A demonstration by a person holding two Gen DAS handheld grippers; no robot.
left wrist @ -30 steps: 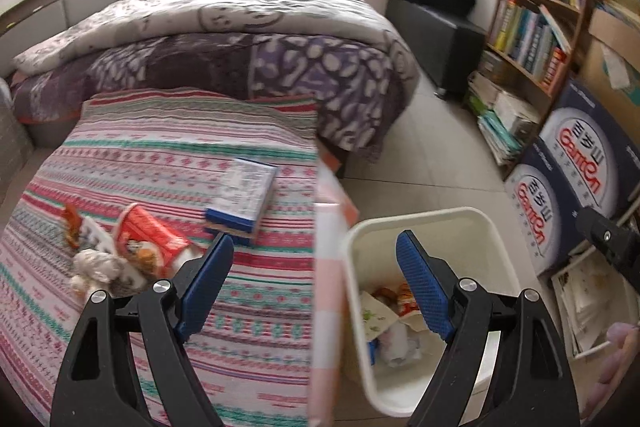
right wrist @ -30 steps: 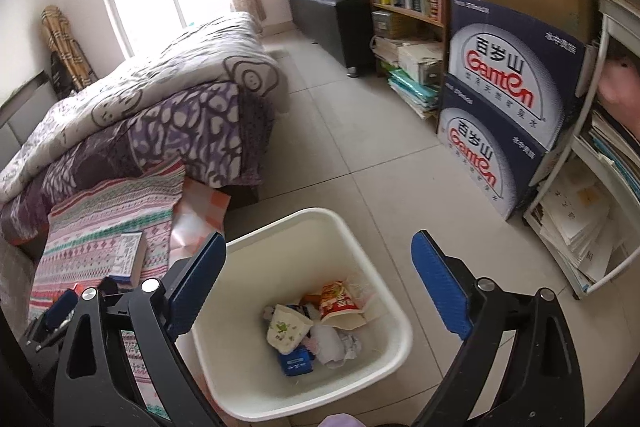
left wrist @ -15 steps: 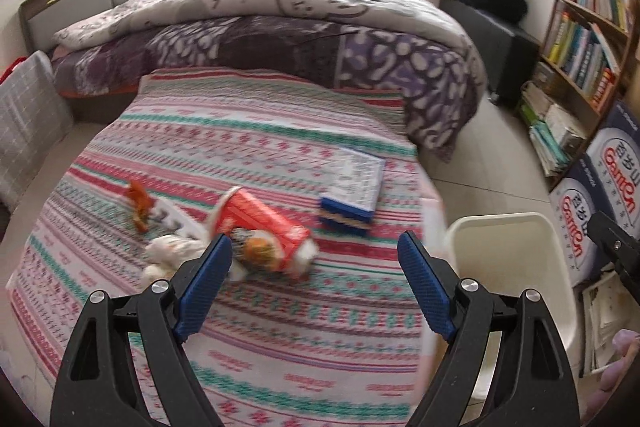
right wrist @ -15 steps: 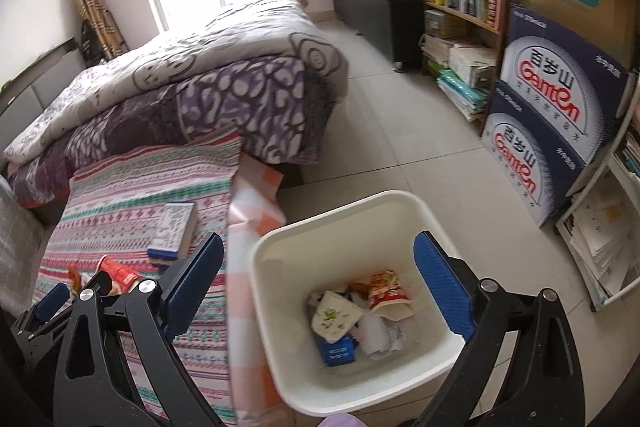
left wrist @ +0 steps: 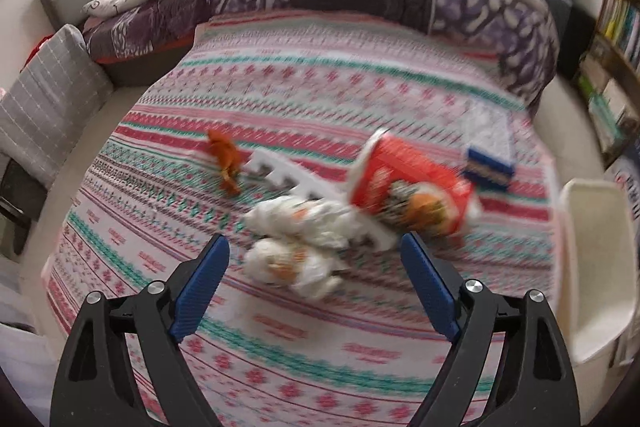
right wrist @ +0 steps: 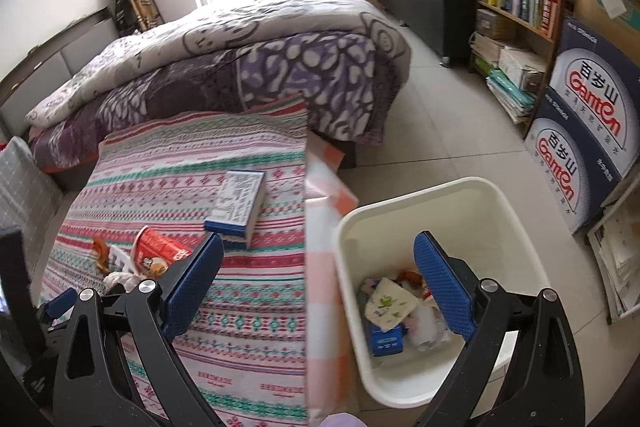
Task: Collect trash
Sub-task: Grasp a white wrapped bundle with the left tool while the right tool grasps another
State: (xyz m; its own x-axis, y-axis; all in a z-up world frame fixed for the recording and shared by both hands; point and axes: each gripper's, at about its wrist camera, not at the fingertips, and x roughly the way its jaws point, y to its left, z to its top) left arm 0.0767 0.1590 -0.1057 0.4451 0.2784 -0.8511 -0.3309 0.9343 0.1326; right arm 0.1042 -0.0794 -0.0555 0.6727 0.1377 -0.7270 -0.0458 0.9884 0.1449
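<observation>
Trash sits in a loose cluster on the striped bedspread point(left wrist: 360, 83), straight ahead of the left gripper point(left wrist: 316, 271). Nearest is a pair of crumpled white tissues point(left wrist: 296, 239), lying just beyond the tips and between the lines of the two blue pads point(left wrist: 200, 283), though nothing is yet touching them. Behind the tissues a white comb-like foam strip point(left wrist: 296, 183) runs diagonally from upper left to lower right, with an orange scrap point(left wrist: 226, 159) at its far end. A red instant-noodle cup point(left wrist: 408, 187) lies on its side to the right, mouth toward the upper left, its long axis roughly along the strip. A blue-edged box point(right wrist: 240, 203) lies further right, probably no trash.

Left jaws stand wide and are opening further, empty. That gripper points steeply down at the pile and is clearly the nearer one. The right gripper point(right wrist: 316, 283) also has its jaws spread and empty; it hovers over the edge of the bed, with the white bin point(right wrist: 516, 227) on the floor at its right, some rubbish already inside. A grab of the tissues looks like the next move for the left hand.
</observation>
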